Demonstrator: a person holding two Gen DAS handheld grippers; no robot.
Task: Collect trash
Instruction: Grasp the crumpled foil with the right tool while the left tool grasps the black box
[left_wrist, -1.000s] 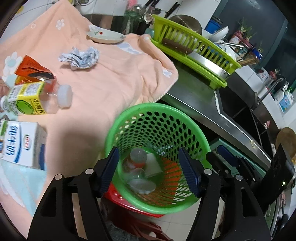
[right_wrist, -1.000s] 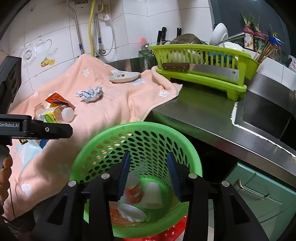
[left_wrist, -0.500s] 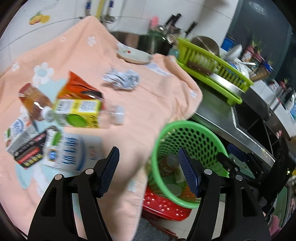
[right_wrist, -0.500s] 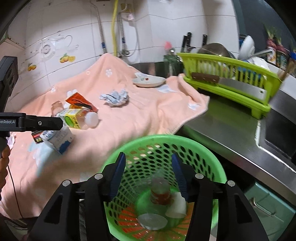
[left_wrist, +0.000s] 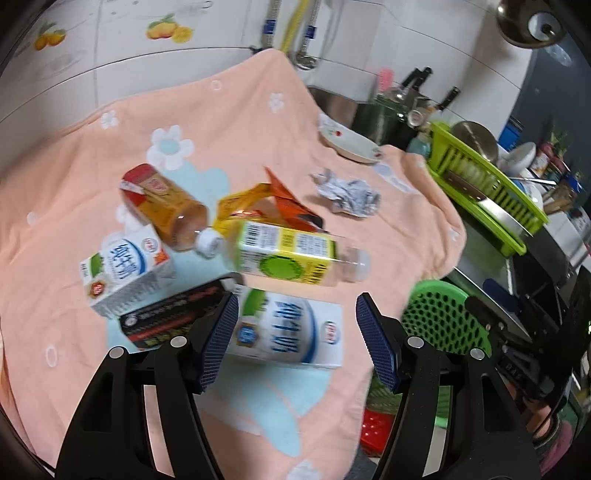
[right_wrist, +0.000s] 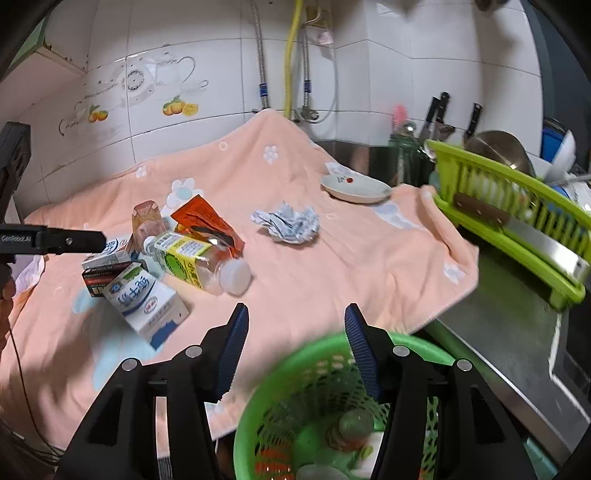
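Swung left from green basket (left_wrist: 443, 317); left gripper (left_wrist: 295, 339) spread, empty, above near milk carton (left_wrist: 288, 332); right gripper (right_wrist: 295, 350) likewise apart, empty.

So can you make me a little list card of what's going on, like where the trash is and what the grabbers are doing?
left gripper: open, empty, pointed at a milk carton
right gripper: open, empty, above the green basket rim
in the basket: a small bottle and other bits, too blurred to name
on the peach towel: two milk cartons, yellow-label bottle, amber bottle, orange wrapper, dark box, crumpled paper
also on the towel: a plate
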